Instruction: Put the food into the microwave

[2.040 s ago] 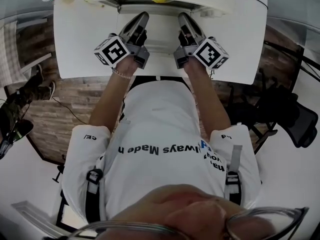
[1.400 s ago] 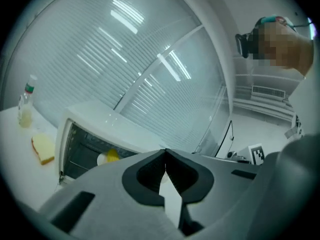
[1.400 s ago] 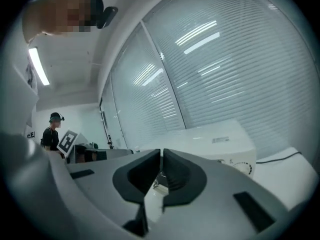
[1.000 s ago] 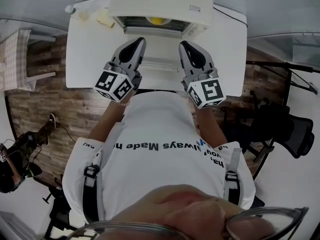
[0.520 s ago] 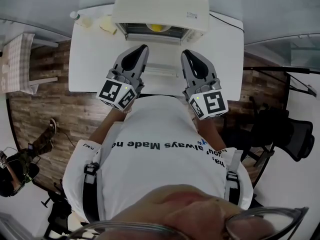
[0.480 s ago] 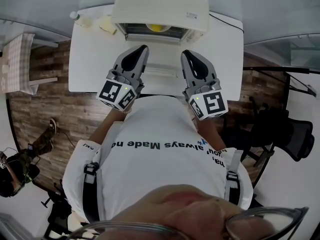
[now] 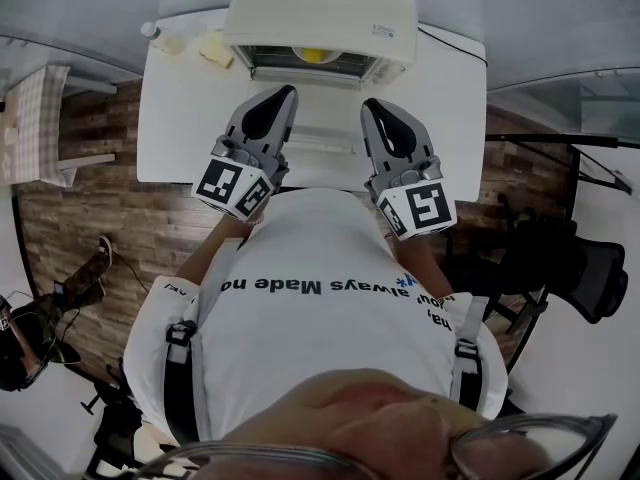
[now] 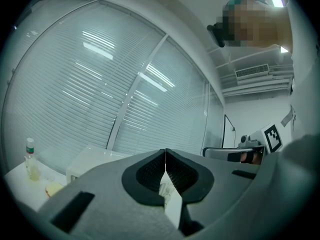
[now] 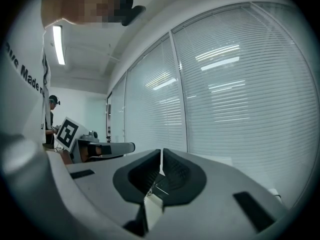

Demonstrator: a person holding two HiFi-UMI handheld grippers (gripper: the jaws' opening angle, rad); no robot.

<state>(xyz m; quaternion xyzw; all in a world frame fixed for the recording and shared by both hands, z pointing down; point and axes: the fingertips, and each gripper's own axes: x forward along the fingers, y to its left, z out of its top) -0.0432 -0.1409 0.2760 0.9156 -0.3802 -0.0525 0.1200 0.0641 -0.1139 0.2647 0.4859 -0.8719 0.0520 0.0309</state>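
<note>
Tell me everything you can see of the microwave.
The microwave is a cream-white box, plastic or painted metal by its look. It stands upright at the far edge of the white table, with its front toward the person. A small label sits near its top right corner. The front shows a dark cavity in which yellow food lies. Only the table visibly touches it from outside.

White table (image 7: 180, 118) bears microwave (image 7: 320, 8), bottle (image 7: 150, 31), perhaps bread (image 7: 212, 47).
</note>
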